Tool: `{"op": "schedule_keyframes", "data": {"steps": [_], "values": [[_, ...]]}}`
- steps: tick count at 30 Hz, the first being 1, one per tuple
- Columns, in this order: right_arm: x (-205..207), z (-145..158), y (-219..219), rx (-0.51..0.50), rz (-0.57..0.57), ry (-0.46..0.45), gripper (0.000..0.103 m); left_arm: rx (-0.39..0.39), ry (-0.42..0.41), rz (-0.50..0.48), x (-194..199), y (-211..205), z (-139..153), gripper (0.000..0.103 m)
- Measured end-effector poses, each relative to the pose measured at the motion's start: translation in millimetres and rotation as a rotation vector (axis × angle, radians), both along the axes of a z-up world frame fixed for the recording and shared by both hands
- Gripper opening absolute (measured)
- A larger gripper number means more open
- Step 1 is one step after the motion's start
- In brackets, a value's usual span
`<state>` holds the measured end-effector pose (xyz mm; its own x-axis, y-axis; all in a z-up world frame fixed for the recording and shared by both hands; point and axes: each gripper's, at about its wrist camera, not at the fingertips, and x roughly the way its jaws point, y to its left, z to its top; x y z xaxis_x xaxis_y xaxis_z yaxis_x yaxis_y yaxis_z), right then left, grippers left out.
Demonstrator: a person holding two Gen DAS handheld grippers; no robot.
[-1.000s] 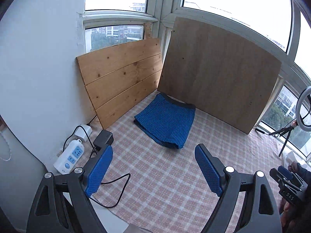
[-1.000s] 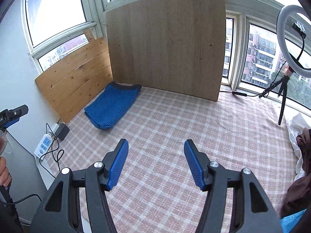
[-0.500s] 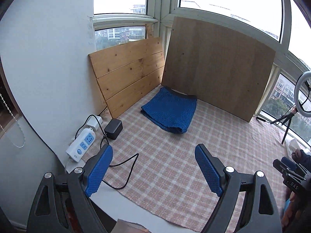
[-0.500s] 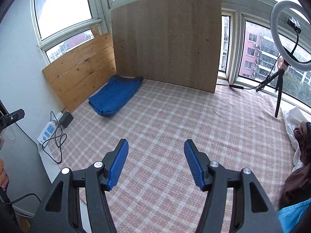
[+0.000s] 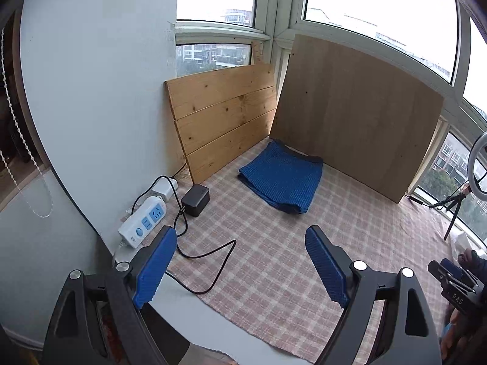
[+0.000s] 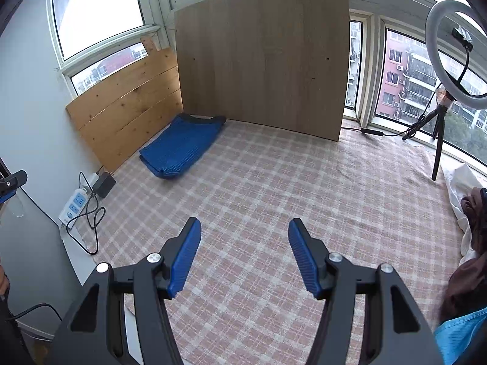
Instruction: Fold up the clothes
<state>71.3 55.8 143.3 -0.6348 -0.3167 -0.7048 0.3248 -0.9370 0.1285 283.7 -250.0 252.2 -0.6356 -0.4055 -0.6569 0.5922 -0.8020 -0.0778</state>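
The table (image 6: 274, 182), covered by a checked cloth (image 6: 258, 200), is bare over most of its middle and near side. Its far edge is closed off by a large wooden board (image 6: 261, 57) at 12 o'clock and a plank panel (image 6: 127, 103) at 10 o'clock; the left edge drops off beside a grey wall. A ring light on a tripod (image 6: 447, 60) stands at 2 o'clock, and a heap of clothes (image 6: 471, 213) lies at 3 o'clock on the right edge. The folded blue shorts (image 6: 182, 146) sit in the far corner at 11 o'clock, just beside both boards, long axis running from near-left to far-right, dark waistband toward the large board. A power strip (image 5: 143, 225) and black adapter (image 5: 196, 199) lie at the left edge. The left gripper (image 5: 240, 261) and right gripper (image 6: 245, 255) hover over the near cloth, fingers spread, holding nothing.
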Motion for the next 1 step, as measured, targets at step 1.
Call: {"op": "schedule_keyframes", "data": {"steps": [1], "values": [[0.9, -0.2, -1.7, 0.001, 0.004, 0.003, 0.059, 0.001, -0.001, 0.007, 1.0, -1.8, -0.9, 0.086]]}}
